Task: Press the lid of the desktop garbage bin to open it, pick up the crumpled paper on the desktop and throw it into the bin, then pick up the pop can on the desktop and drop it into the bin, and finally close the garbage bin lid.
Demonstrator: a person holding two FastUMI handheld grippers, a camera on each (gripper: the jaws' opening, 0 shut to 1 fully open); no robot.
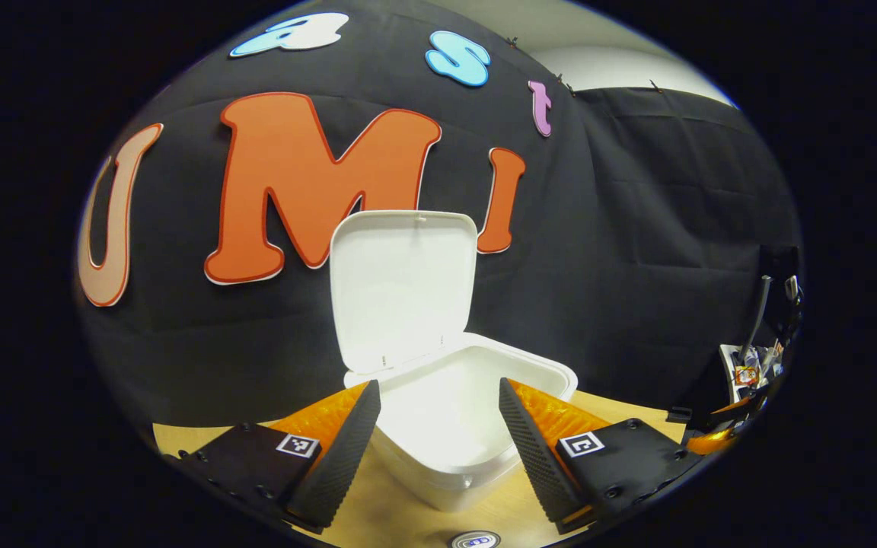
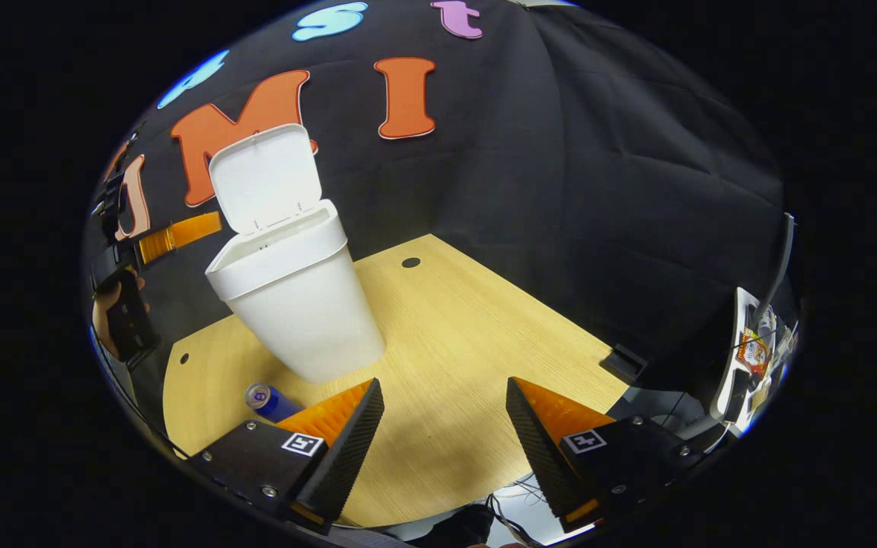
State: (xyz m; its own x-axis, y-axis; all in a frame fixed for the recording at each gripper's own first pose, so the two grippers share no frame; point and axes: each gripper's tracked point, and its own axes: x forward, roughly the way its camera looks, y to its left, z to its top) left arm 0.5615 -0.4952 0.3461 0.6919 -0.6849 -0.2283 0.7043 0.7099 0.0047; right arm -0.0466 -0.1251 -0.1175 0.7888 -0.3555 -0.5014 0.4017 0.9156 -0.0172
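Can sits just left of your right gripper (image 2: 438, 449).
Both grippers wide, empty; pop can (image 2: 267, 400) lies on its side below the open bin (image 2: 294, 297), beside that gripper's left finger.

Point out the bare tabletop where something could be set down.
Free: the wide stretch of table to the right of the white bin in the right gripper view, running back to the black cloth wall. Crowded: the near-left patch, where the pop can lies beside the bin's base by the right claw.
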